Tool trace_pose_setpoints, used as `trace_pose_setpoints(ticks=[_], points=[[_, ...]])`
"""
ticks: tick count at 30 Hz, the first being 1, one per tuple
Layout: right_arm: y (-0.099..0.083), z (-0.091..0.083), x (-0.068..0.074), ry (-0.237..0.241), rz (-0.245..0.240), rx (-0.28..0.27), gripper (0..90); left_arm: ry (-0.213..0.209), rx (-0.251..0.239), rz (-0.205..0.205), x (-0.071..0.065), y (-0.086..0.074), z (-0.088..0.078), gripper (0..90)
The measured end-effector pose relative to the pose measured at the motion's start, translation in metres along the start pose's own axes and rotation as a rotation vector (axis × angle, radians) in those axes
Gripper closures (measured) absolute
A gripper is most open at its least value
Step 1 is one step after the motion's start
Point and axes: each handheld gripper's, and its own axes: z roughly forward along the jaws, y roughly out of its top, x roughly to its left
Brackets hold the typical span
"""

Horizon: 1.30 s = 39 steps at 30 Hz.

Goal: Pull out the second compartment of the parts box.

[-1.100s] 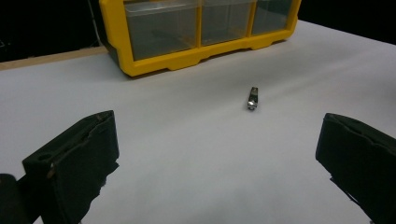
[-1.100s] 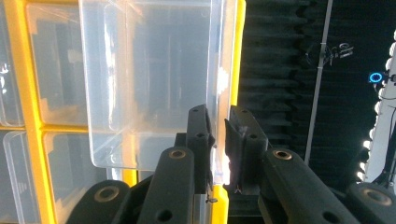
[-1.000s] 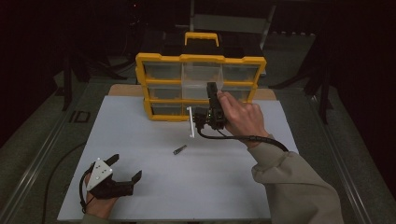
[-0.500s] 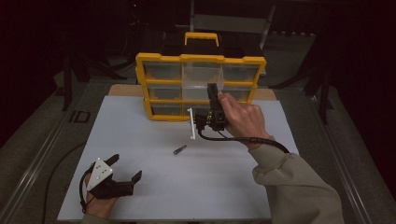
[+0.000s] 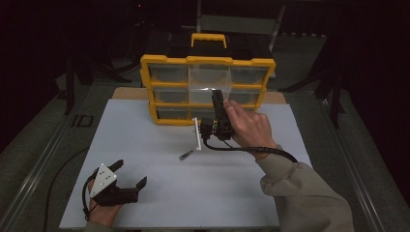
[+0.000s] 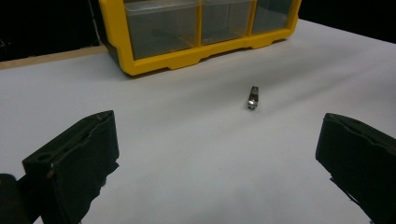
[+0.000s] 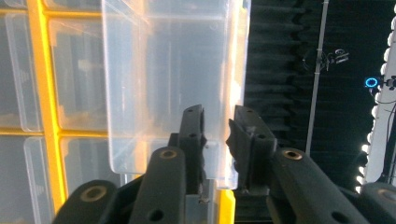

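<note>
While my right gripper [image 5: 217,99] points at the yellow organizer [image 5: 208,61], its two jaws sit at the front wall of one clear drawer [image 5: 209,77], the top middle one, which stands pulled out from the frame. In the right gripper view the drawer's [image 7: 170,88] lip lies at the narrow gap between the jaws; they have just been opening a little, and I cannot tell whether the pads press on the plastic. My right hand [image 5: 249,128] wraps the gripper body, and one cable [image 5: 251,151] trails from it toward my sleeve.

I count nine drawer slots in the organizer, three rows of three, with one black-and-yellow handle [image 5: 209,38] on top. It stands at the far edge of the single white board [image 5: 145,140] covering the table.

One small metal piece [image 5: 185,155] lies on the board in front of the organizer, well apart from both grippers. In the left gripper view it [image 6: 253,97] lies ahead, between my two jaws' lines but far beyond them.

My left gripper [image 5: 129,175] rests near the board's near left corner, jaws spread wide with nothing between them, its one grey plate [image 5: 102,178] facing up.
</note>
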Motion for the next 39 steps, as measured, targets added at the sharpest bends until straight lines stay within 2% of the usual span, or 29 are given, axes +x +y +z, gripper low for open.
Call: trace_pose_setpoints(ticks=[6,10,16,17,19,20,22,24,27,29,34,39], points=[[0.001,-0.003,0.007,0.006,0.024,-0.014,68.9,0.0,-0.002,-0.005,0.0,0.0,0.0,0.0],[0.001,-0.006,0.022,0.035,0.059,-0.018,61.7,0.0,0.002,-0.001,0.0,0.0,0.0,0.0],[0.001,-0.005,0.043,0.027,0.105,-0.015,48.1,0.001,0.0,-0.003,0.0,0.0,0.0,0.0],[0.001,-0.005,0.048,0.039,0.12,-0.013,46.5,0.001,0.0,-0.003,0.0,0.0,0.0,0.0],[0.001,-0.006,0.055,0.035,0.145,-0.013,38.7,0.001,0.0,-0.002,0.0,0.0,0.0,0.0],[0.001,-0.006,0.059,0.032,0.155,-0.016,39.2,0.001,0.0,-0.003,0.0,0.0,0.0,0.0],[0.001,-0.006,0.067,0.065,0.174,-0.019,39.2,0.001,0.001,-0.004,0.0,0.0,0.0,0.0],[0.002,-0.005,0.08,0.086,0.192,-0.019,34.1,0.001,0.0,-0.004,0.0,0.0,0.0,0.0],[0.001,-0.005,0.093,0.102,0.209,-0.021,24.2,0.0,0.004,-0.003,0.0,0.0,0.0,0.0],[0.001,-0.005,0.103,0.112,0.204,-0.018,19.7,-0.002,0.005,-0.002,0.0,0.0,0.001,0.0],[0.0,-0.008,0.124,0.139,0.222,-0.004,14.0,0.001,0.003,-0.004,0.0,0.0,0.0,0.0],[-0.004,-0.016,0.141,0.185,0.303,0.018,11.9,0.001,0.005,-0.003,0.0,0.0,0.0,0.0]])
